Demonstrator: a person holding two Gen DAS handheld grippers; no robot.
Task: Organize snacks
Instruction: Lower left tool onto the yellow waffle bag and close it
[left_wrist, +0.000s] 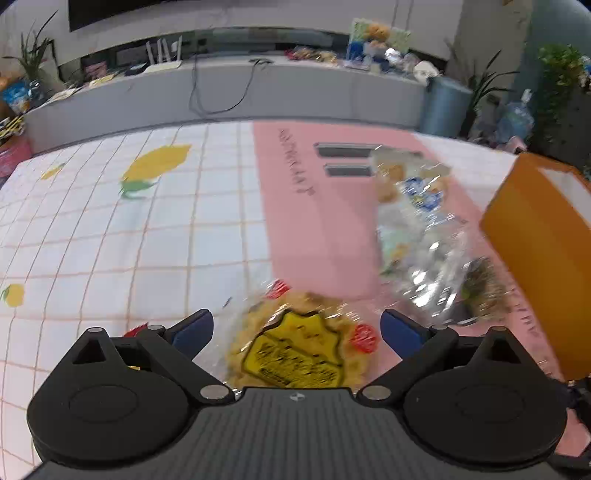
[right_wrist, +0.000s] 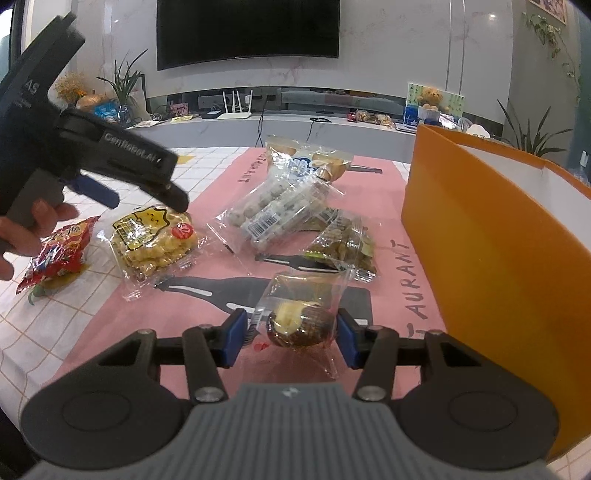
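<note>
My left gripper (left_wrist: 297, 332) hangs open, jaws wide, over a clear packet of yellow puffed snack (left_wrist: 295, 350) with a yellow label; the pads do not touch it. The right wrist view shows that packet (right_wrist: 155, 240) lying on the tablecloth under the left gripper (right_wrist: 140, 199), which a hand holds. My right gripper (right_wrist: 291, 339) is shut on a clear packet holding a brown and yellow pastry (right_wrist: 299, 325), low over the pink cloth. An orange box (right_wrist: 498, 240) stands open just right of it.
A red snack packet (right_wrist: 59, 254) lies at the left on the checked cloth. A packet of pale balls (right_wrist: 273, 210), a blue-labelled bag (right_wrist: 306, 162) and a greenish packet (right_wrist: 343, 243) lie mid-table. The orange box (left_wrist: 535, 251) walls the right side.
</note>
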